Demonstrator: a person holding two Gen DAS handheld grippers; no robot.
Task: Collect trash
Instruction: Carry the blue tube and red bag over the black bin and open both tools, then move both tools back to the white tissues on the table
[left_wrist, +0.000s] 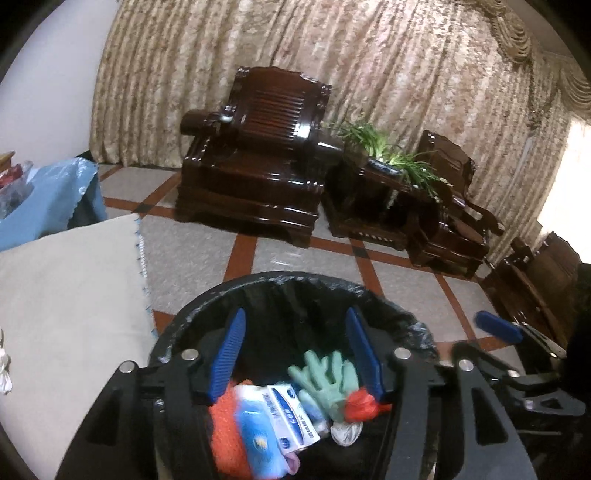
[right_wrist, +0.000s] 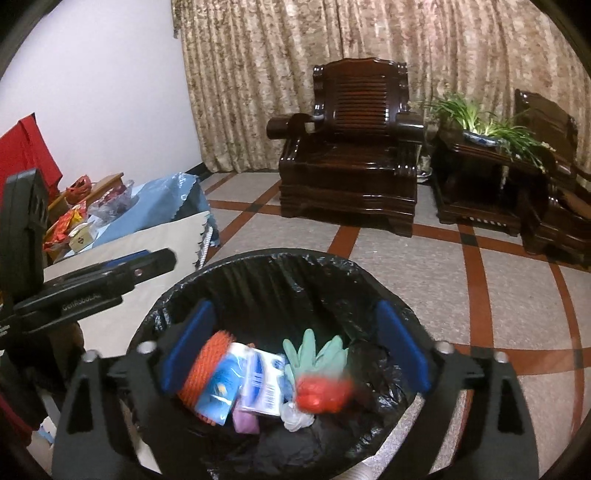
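A black bin with a black liner (left_wrist: 295, 291) (right_wrist: 258, 273) stands on the floor below both grippers. Inside lie a green glove (left_wrist: 325, 376) (right_wrist: 314, 350), a red bag (left_wrist: 360, 406) (right_wrist: 319, 395), an orange mesh roll (left_wrist: 225, 435) (right_wrist: 201, 369), a blue and white packet (left_wrist: 291, 417) (right_wrist: 258, 384) and a white wad (left_wrist: 345, 432) (right_wrist: 295, 417). My left gripper (left_wrist: 295, 350) is open and empty over the bin. My right gripper (right_wrist: 295, 343) is open and empty over the bin; it also shows in the left wrist view (left_wrist: 498, 328).
A cream-covered table (left_wrist: 66, 295) (right_wrist: 147, 243) stands left of the bin, with a blue cloth (left_wrist: 48, 199) (right_wrist: 162, 199) and bagged items behind it. Dark wooden armchairs (left_wrist: 255, 162) (right_wrist: 351, 155) and a side table with a plant (left_wrist: 388, 155) (right_wrist: 484, 136) stand before the curtain.
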